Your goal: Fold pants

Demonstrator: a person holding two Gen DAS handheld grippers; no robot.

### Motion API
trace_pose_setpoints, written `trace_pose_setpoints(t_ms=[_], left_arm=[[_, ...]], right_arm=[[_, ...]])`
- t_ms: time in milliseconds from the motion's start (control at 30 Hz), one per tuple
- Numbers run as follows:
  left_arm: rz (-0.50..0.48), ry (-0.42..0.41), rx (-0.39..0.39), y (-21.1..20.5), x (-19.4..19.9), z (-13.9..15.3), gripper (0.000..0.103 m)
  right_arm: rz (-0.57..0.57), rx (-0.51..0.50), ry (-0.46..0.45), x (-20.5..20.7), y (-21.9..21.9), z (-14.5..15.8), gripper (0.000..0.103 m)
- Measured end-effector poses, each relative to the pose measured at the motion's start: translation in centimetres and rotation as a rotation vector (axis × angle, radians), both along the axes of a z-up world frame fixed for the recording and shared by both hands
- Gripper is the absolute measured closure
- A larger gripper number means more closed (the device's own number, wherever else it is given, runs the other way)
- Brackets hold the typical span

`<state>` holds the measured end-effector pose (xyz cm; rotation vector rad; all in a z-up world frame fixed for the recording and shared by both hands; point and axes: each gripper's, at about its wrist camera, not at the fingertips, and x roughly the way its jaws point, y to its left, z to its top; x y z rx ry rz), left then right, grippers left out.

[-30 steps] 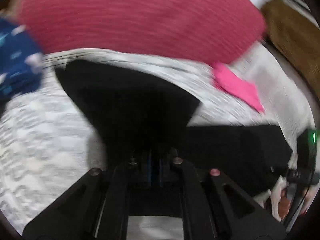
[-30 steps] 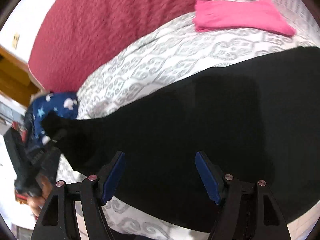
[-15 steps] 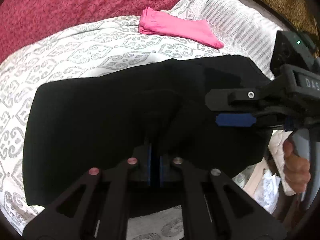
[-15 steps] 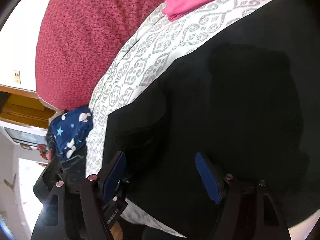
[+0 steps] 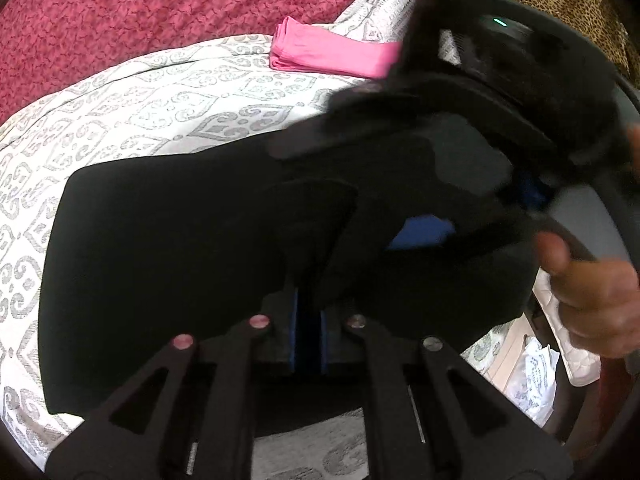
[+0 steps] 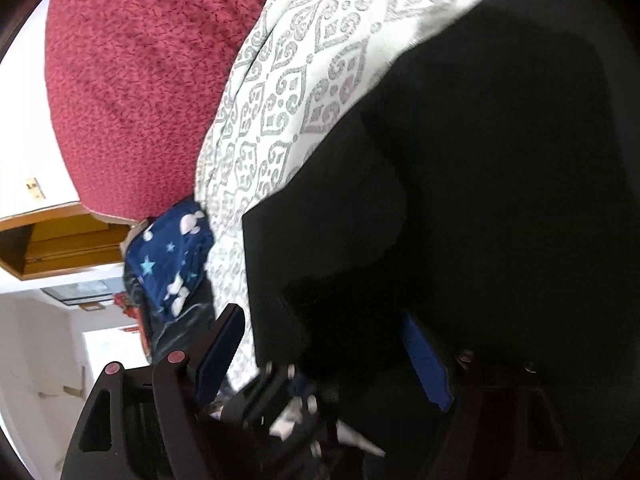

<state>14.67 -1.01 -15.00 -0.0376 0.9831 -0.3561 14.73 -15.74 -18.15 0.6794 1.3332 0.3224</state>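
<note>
One pair of black pants (image 5: 180, 248) lies folded on the bed's patterned white cover (image 5: 132, 108), near its front edge. Two tools are at work on it. The left tool (image 5: 308, 332) has its blue pads drawn narrow, pinched on a raised fold of the pants at the near edge. The right tool (image 6: 320, 354) stands wide, its two blue pads well apart over the pants' corner with nothing pressed between them; its jaws have just been opening further. In the left view the right tool (image 5: 460, 216) crosses the upper right as a dark blur, with one hand (image 5: 592, 292) gripping its handle.

Around them: one pink folded cloth (image 5: 332, 54) farther back on the cover, one red blanket (image 5: 160, 12) beyond it, one navy star-print cloth (image 6: 168, 260) at the bed's left edge.

A second ago the pants lay longer, one end lifted by the left tool off toward the navy cloth; now that end is brought over and the pants make a shorter, squarer block. The right tool has come much closer to the left one and rolled, so the bed looks tilted in its view.
</note>
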Motion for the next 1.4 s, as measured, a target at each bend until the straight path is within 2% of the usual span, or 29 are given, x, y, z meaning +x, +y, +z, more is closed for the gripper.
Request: trace_pose_setpoints(t_ms=[100, 133, 200, 233, 267, 367, 667, 800, 900, 1033, 1167, 1267, 1400], left_arm=[[-0.007, -0.001, 0.004, 0.1, 0.0, 0.0, 0.095], [-0.006, 0.0, 0.006, 0.0, 0.0, 0.1, 0.095], [-0.007, -0.003, 0.01, 0.0, 0.1, 0.1, 0.094], [-0.008, -0.004, 0.011, -0.1, 0.0, 0.2, 0.093], [-0.009, -0.006, 0.013, -0.2, 0.0, 0.2, 0.091], [-0.016, -0.019, 0.019, -0.4, -0.1, 0.5, 0.087], [-0.027, -0.035, 0.018, -0.5, -0.7, 2.1, 0.051], [-0.058, 0.009, -0.033, 0.6, -1.0, 2.7, 0.051], [-0.035, -0.008, -0.069, 3.3, -1.5, 4.0, 0.05], [0.066, -0.027, -0.039, 6.7, -0.6, 4.5, 0.049], [0.16, 0.008, -0.03, 9.2, 0.6, 3.8, 0.049], [0.173, 0.011, -0.018, 9.3, 0.9, 3.6, 0.049], [0.156, 0.009, -0.014, 9.1, 0.9, 3.5, 0.049]], right_arm=[[0.005, -0.061, 0.013, 1.4, 1.0, -0.5, 0.023], [0.015, -0.075, 0.024, 1.8, 1.4, -0.8, 0.027], [0.02, -0.125, 0.023, 2.1, 1.8, -0.9, 0.048], [0.028, -0.156, 0.014, 2.2, 2.0, -0.8, 0.074], [0.037, -0.189, 0.001, 2.2, 2.1, -0.7, 0.091], [0.047, -0.235, -0.059, 1.7, 2.0, 0.0, 0.092], [0.082, -0.339, -0.222, 0.7, 2.0, 3.8, 0.092], [0.071, -0.364, -0.268, -0.1, 0.5, 5.9, 0.092], [0.062, -0.398, -0.294, -1.2, -1.1, 7.0, 0.092], [0.025, -0.441, -0.282, -1.8, -4.1, 6.6, 0.092], [-0.007, -0.435, -0.251, -1.9, -6.7, 5.4, 0.092], [-0.018, -0.416, -0.258, -2.0, -7.1, 5.5, 0.092], [-0.018, -0.418, -0.322, -2.6, -6.5, 7.5, 0.092]])
